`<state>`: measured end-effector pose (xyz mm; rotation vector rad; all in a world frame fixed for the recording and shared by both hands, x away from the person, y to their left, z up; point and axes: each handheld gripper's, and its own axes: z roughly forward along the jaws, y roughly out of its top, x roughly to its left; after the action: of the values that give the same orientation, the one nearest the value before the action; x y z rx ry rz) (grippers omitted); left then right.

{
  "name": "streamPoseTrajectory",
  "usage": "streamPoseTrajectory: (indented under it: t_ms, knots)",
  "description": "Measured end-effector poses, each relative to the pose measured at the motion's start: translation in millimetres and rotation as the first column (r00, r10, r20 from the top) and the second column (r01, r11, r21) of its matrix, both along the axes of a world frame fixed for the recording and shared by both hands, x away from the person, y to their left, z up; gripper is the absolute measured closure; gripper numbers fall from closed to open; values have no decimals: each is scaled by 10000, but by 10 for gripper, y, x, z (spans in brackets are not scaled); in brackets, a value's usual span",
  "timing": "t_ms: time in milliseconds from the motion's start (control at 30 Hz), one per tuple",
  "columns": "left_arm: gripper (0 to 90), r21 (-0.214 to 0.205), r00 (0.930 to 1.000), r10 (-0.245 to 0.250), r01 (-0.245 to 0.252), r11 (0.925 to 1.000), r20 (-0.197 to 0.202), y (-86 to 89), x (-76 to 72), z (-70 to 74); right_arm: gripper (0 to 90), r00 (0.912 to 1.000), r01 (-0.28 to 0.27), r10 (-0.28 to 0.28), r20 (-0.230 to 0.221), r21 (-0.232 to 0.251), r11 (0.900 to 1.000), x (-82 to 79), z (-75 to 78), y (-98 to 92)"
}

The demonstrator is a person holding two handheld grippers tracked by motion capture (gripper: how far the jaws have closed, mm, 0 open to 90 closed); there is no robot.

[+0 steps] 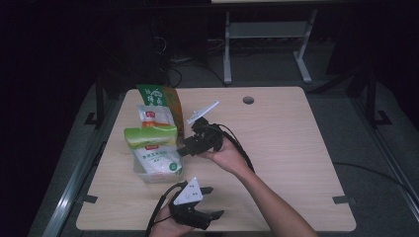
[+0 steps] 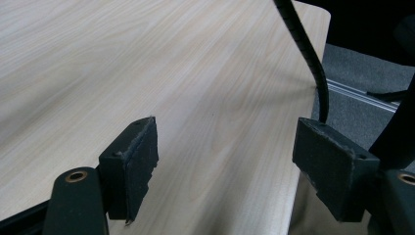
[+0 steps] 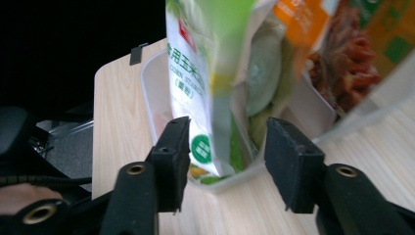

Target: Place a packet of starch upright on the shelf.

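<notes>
A clear plastic bin (image 1: 146,176) stands at the table's left and holds several upright food bags. Frontmost is a white bag with a green top (image 1: 157,157); behind it are an orange-and-white bag (image 1: 155,117) and a green-and-brown bag (image 1: 171,98). My right gripper (image 1: 188,140) is held at the bin's right side, pointing left. In the right gripper view it is open (image 3: 222,161), and the white bag's (image 3: 195,73) lower edge shows in the gap, inside the bin (image 3: 151,93). My left gripper (image 1: 213,202) is open near the front edge, with bare wood in its gap (image 2: 225,156).
The wooden table (image 1: 276,138) has a round cable hole (image 1: 248,100) at the back. A black cable (image 2: 303,44) crosses the left gripper view near the table's edge. Grey floor and a desk frame (image 1: 227,49) lie beyond the table.
</notes>
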<state>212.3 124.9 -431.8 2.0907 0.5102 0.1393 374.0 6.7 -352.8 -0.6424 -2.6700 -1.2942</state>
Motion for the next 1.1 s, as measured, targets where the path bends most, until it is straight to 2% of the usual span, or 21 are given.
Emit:
streamPoseTrajectory:
  t_ms: [100, 133, 200, 333, 500, 667, 767, 900, 967, 1100]
  knots:
    - [245, -4, 10000, 38, -37, 10000, 62, 11, 10, 10, 472, 10000, 79, -79, -8, 66, 9999, -4, 19, -98]
    - [244, -43, 10000, 76, -76, 10000, 0, 13, 10, 11, 464, 9997, 99, -98, 231, -39, 9999, 7, 20, -142]
    - [243, -27, 9999, 65, -65, 10000, 78, 22, 24, 16, 458, 9997, 222, -221, 139, -66, 9997, 8, 27, -230]
    - [241, 52, 9999, 62, -63, 10000, 99, 29, 37, 19, 436, 9978, 658, -658, 63, -153, 9977, 15, 22, -419]
    - [241, -18, 9999, 100, -100, 9999, 97, 31, 40, 20, 427, 9939, 1089, -1082, 230, -321, 9935, 5, 2, -684]
    - [241, 20, 9997, 106, -107, 9999, 212, 36, 51, 27, 419, 9874, 1573, -1565, 221, -401, 9867, -30, -34, -942]
    - [241, 70, 9998, 137, -138, 9999, 147, 41, 57, 27, 414, 9837, 1789, -1781, 238, -385, 9831, -63, -39, -1067]
    - [240, -115, 9997, 207, -205, 9997, 122, 33, 47, 29, 401, 9798, 1996, -1990, 193, -422, 9790, -121, -63, -1233]
    - [240, -65, 9996, 161, -159, 9999, 225, 32, 54, 29, 400, 9764, 2154, -2147, 223, -397, 9757, -163, -88, -1335]
    - [240, 15, 9998, 139, -139, 9999, 166, 34, 51, 25, 394, 9684, 2494, -2494, 45, -383, 9676, -233, -133, -1495]
